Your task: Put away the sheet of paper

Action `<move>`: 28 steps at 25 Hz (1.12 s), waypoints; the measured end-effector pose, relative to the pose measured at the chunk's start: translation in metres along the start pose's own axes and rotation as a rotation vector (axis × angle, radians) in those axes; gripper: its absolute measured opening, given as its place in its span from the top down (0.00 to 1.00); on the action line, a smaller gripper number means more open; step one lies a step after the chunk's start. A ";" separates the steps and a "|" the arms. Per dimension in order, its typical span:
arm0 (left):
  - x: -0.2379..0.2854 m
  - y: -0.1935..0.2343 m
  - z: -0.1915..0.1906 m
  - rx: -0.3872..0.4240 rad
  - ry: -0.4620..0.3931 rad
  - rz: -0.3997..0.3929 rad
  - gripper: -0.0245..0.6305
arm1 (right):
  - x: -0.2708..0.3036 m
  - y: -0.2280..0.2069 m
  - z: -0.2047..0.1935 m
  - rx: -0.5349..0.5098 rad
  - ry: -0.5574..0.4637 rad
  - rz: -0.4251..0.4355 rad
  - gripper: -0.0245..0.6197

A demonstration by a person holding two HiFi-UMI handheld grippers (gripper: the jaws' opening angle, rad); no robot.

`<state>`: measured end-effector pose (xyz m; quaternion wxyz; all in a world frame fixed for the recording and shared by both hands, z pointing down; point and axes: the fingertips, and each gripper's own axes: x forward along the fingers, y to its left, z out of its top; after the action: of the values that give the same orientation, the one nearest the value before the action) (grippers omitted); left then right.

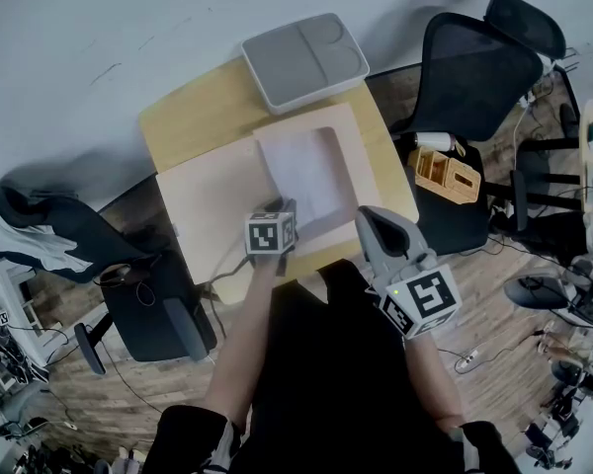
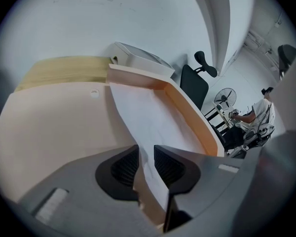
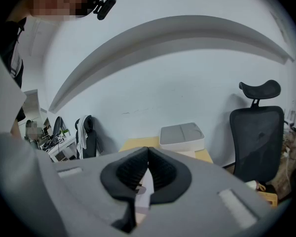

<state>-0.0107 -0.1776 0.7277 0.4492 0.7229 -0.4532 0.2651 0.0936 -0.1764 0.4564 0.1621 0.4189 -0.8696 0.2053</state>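
Note:
The white sheet of paper (image 1: pixel 306 171) lies in the right half of an open peach-coloured folder case (image 1: pixel 208 205) on the wooden table (image 1: pixel 183 117). My left gripper (image 1: pixel 275 207) is at the sheet's near edge. In the left gripper view the paper (image 2: pixel 148 117) rises from the case's raised rim (image 2: pixel 187 112) into the gap of the left gripper (image 2: pixel 146 162); the jaws stand apart and the pads do not press on it. My right gripper (image 1: pixel 371 217) hovers at the case's near right corner, shut (image 3: pixel 148 168) with nothing in it.
A grey lidded box (image 1: pixel 304 59) stands at the table's far end, right behind the case. A black office chair (image 1: pixel 474 67) and a wooden organiser (image 1: pixel 447 174) are to the right. Another chair with clothing (image 1: pixel 40 230) stands at the left.

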 end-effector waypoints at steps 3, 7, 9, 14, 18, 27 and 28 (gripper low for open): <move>-0.005 0.004 -0.001 0.025 -0.003 -0.005 0.81 | 0.002 0.011 0.001 -0.004 -0.002 -0.002 0.96; -0.003 0.009 -0.008 0.047 0.025 0.002 0.76 | 0.004 0.014 0.000 -0.004 -0.005 -0.007 0.96; -0.001 0.010 -0.009 0.046 0.031 0.008 0.74 | 0.003 0.012 -0.001 -0.003 -0.007 -0.010 0.96; -0.005 0.011 -0.003 0.054 0.020 0.010 0.74 | 0.003 0.012 0.002 0.000 -0.011 -0.020 0.96; -0.015 0.010 0.003 0.073 -0.008 0.010 0.74 | 0.003 0.017 0.005 0.003 -0.026 -0.028 0.96; -0.077 0.014 0.021 0.157 -0.129 -0.011 0.77 | 0.000 0.061 0.012 0.004 -0.080 -0.067 0.96; -0.084 0.013 0.021 0.169 -0.138 -0.018 0.78 | 0.000 0.066 0.012 0.004 -0.086 -0.073 0.96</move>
<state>-0.0606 -0.1638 0.6577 0.3568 0.7789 -0.4524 0.2478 0.0397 -0.1451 0.4313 0.1310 0.4589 -0.8595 0.1829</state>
